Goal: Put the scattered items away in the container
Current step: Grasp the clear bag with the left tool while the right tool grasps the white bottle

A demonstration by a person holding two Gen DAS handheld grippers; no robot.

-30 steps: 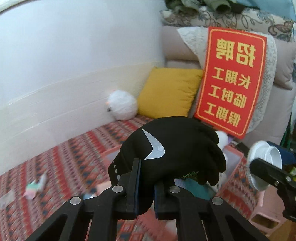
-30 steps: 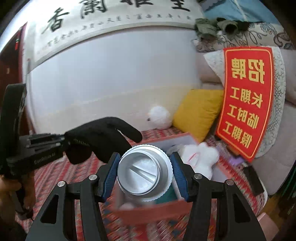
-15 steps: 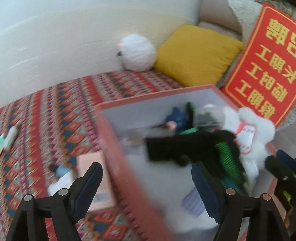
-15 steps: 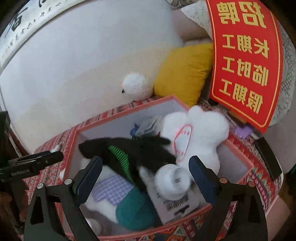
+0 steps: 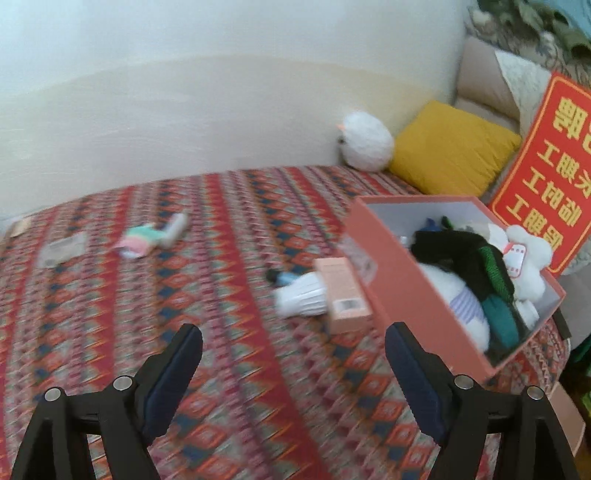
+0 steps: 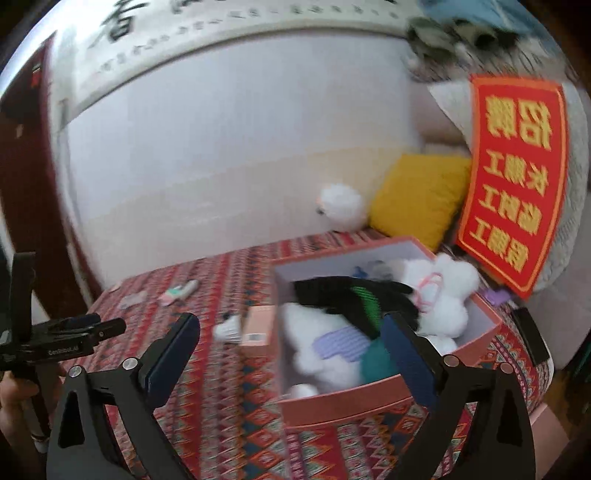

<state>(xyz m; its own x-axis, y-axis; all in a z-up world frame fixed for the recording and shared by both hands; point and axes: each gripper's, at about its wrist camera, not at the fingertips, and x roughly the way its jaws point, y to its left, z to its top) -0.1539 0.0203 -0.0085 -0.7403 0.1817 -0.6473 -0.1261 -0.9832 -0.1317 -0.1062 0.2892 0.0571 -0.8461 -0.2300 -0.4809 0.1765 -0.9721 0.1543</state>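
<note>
Fingers of left gripper (image 5: 293,363) and right gripper (image 6: 290,350) spread wide, empty; peach carton (image 5: 341,291) beside box (image 5: 399,280) looks light, stiff; pinch its long sides.

Yellow cushion (image 5: 452,149) at 2 o'clock, leaning against wall corner. Red sign with gold characters (image 5: 550,166) at 3 o'clock, propped upright beside it. Patterned red bedspread (image 5: 147,302) covers the surface. Calligraphy scroll (image 6: 221,33) at 12 in right view.
</note>
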